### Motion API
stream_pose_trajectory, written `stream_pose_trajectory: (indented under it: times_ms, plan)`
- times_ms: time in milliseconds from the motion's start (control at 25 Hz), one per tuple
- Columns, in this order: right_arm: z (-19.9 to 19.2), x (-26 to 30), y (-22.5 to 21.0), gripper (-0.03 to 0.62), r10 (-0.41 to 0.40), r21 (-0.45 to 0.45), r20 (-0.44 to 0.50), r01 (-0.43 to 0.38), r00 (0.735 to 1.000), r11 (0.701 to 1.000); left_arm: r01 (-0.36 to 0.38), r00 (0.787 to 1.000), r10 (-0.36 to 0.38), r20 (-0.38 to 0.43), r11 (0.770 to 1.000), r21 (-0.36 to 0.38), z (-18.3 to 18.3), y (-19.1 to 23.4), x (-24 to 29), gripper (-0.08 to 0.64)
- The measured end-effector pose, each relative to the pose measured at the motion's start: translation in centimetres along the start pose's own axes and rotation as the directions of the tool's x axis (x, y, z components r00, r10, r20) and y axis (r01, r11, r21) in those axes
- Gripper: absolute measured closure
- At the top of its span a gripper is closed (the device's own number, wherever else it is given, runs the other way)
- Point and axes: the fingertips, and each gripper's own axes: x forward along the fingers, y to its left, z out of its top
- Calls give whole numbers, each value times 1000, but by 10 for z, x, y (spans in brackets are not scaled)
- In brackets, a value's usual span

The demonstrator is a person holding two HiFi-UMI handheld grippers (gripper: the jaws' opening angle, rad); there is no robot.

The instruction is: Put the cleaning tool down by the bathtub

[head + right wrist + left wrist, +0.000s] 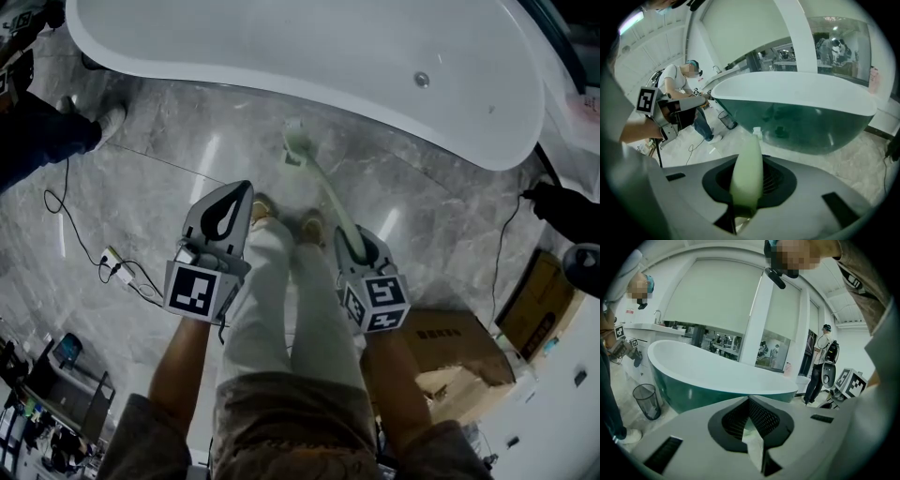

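The bathtub [309, 56] is white inside and dark green outside; the cleaning tool [323, 192] is pale green; the floor [159, 187] is grey marble with pale veins; the left claw [242, 193] and right claw [350, 236] are grey, each bearing black-and-white square markers; the cardboard box [459, 352] is brown.

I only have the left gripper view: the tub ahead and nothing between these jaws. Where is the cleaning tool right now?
Observer: In the right gripper. Its jaws are closed on the pale green handle of the cleaning tool.
Operator: Where does its working end point?
Observer: Forward and down. In the head view the brush head hangs low beside the outer wall of the bathtub. I cannot tell if it touches the floor.
Operator: Is there anything on the right side to mind?
Observer: An open cardboard box sits on the floor behind and to the right of that gripper, well away from the brush head.
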Motion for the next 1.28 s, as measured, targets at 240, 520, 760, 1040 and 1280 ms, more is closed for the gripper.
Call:
stream_pose_trajectory:
  times_ms: [240,520,760,1040,1280]
  plan:
    - [-23,32,-10,520,-28,44,-63,31,998,999,23,1000,-23,-17,1000,9,-9,4,4,559]
    - [-55,67,-22,520,-74,78,-150,86,986,993,40,999,-39,-27,999,8,-17,10,6,559]
    - [-77,97,-25,520,-92,94,-212,114,973,989,46,998,-46,-45,999,3,-25,18,5,559]
    - [-101,136,-36,520,-114,85,-302,146,946,986,67,996,-66,-61,998,9,-33,19,7,559]
    - [-108,160,-43,520,-117,103,-357,164,927,981,69,995,-69,-76,998,-4,-38,25,8,558]
